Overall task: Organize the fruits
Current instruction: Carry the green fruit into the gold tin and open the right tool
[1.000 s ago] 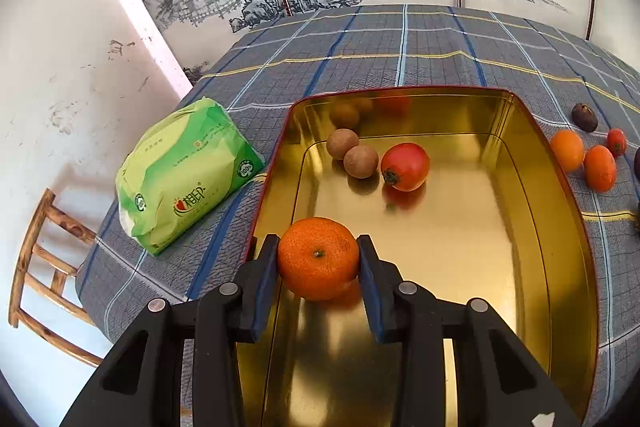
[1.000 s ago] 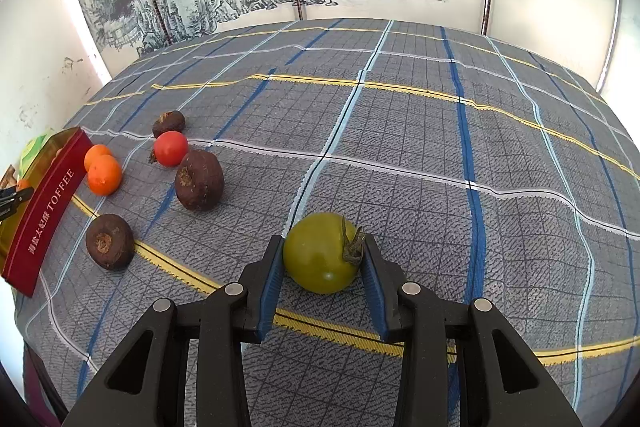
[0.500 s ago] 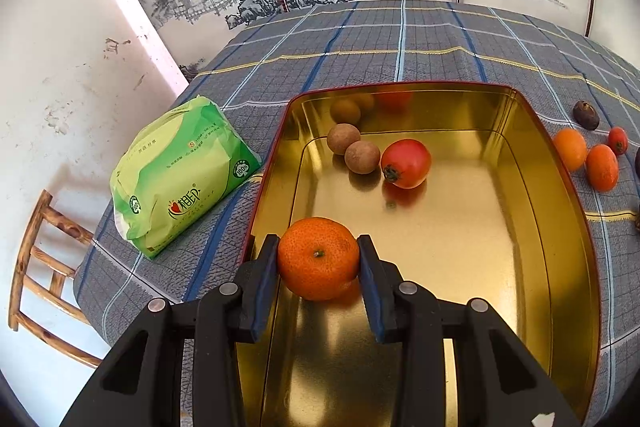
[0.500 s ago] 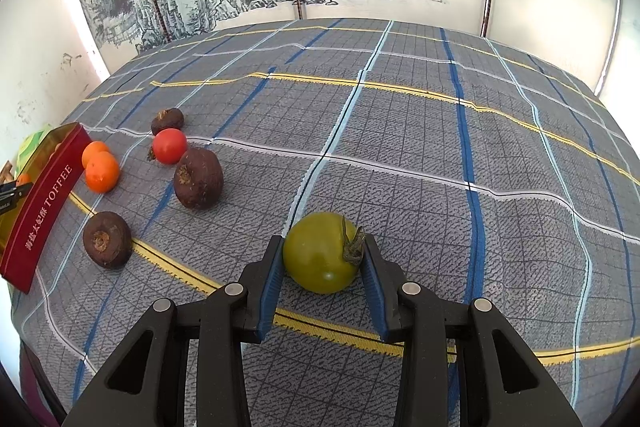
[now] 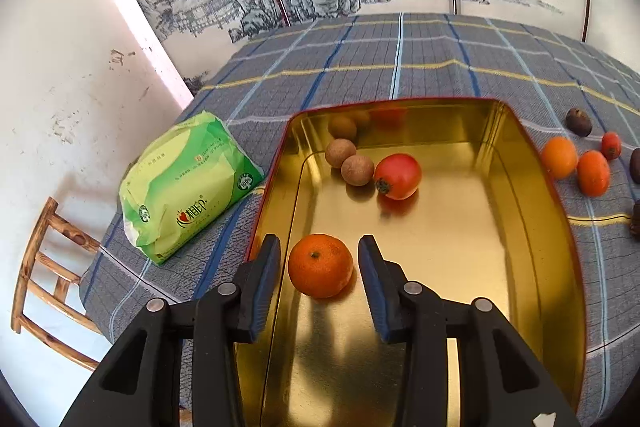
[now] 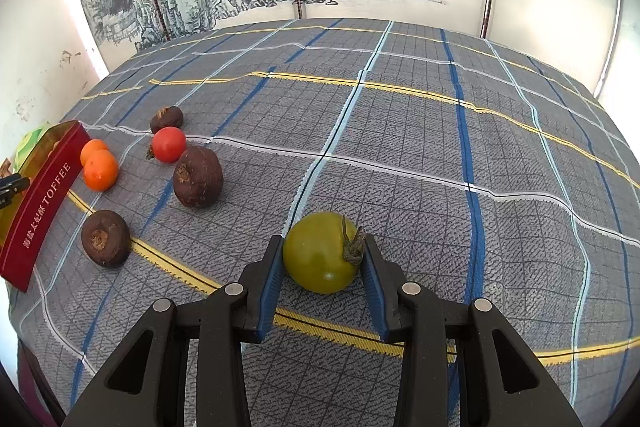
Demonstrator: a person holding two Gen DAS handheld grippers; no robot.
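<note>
on the plaid cloth (image 6: pixel 400 147), green tomato (image 6: pixel 320 253) (stem pointing right) lies clamped.

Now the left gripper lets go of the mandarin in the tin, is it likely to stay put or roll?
The mandarin is round and the tin floor smooth, so a nudge could roll it. It looks slightly flattened, so it probably settles. The left gripper jaws are opening, both pads clear of it.

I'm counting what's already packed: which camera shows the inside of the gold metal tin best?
The left wrist view: it looks straight into the gold metal tin, with its fruit visible. The right wrist view catches only the tin's red outer wall at the left edge.
</note>
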